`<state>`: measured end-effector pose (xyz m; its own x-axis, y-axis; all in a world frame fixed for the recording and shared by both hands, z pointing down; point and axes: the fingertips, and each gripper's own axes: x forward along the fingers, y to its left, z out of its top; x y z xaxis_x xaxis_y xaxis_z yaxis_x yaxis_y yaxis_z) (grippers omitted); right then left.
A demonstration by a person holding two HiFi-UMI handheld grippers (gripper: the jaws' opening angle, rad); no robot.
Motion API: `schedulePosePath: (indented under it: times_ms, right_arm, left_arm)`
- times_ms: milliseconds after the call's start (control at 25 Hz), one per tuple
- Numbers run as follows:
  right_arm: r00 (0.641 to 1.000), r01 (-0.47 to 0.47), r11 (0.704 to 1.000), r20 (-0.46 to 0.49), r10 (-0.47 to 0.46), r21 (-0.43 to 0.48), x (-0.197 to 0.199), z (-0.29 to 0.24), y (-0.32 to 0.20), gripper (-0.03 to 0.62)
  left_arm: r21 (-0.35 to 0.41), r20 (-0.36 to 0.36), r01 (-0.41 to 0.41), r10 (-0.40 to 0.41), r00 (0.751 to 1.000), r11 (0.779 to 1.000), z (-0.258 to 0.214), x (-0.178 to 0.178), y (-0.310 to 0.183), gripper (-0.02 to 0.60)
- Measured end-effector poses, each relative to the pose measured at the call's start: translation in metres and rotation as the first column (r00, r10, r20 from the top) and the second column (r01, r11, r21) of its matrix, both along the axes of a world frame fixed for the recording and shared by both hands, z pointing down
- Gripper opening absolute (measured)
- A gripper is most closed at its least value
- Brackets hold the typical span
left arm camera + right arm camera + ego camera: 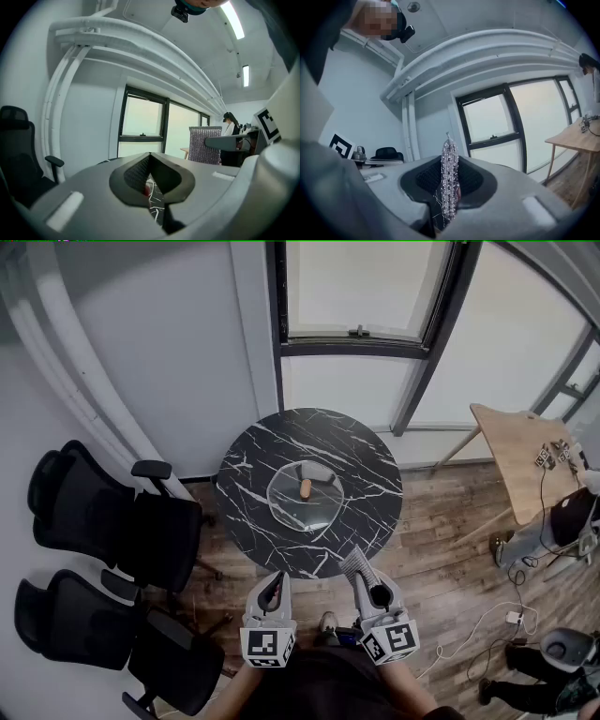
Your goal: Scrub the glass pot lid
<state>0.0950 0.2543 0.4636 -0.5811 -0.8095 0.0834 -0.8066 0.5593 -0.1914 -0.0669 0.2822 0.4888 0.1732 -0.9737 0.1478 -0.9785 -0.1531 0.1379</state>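
Short of the desk (pixel 366 460), the left gripper (pixel 271 591) is hanging with its jaws pressed together and empty, probably free for steadying. The right gripper (pixel 358 568) is pinching a silvery mesh scrubber (pixel 449 178), ready for scrubbing. Mid-desk, the glass pot lid (pixel 302 507) is lying knob-up.

Office: black swivel chairs (pixel 94 512), wooden desk (pixel 521 460) with cables, large windows (pixel 361 287).

we see a round black marble table (pixel 370 470) with white veins; the glass pot lid (pixel 298 513) lies flat near its middle, brown knob (pixel 306 487) up.
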Motion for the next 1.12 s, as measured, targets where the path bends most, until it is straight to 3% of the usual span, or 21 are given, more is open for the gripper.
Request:
schedulePosePath:
  times_ms: [640, 1120]
  right_arm:
    - [0.999, 0.004, 1.0, 0.032, -0.004, -0.015, 0.023, 0.005, -0.011, 0.081]
    - [0.995, 0.083, 0.997, 0.046, -0.083, -0.007, 0.046, 0.017, -0.054, 0.081]
  left_arm:
    - [-0.035, 0.035, 0.008, -0.007, 0.999, 0.999, 0.009, 0.024, -0.01, 0.003]
    - [-0.043, 0.1, 0.086, -0.081, 0.992, 0.995, 0.018, 0.051, -0.046, 0.003]
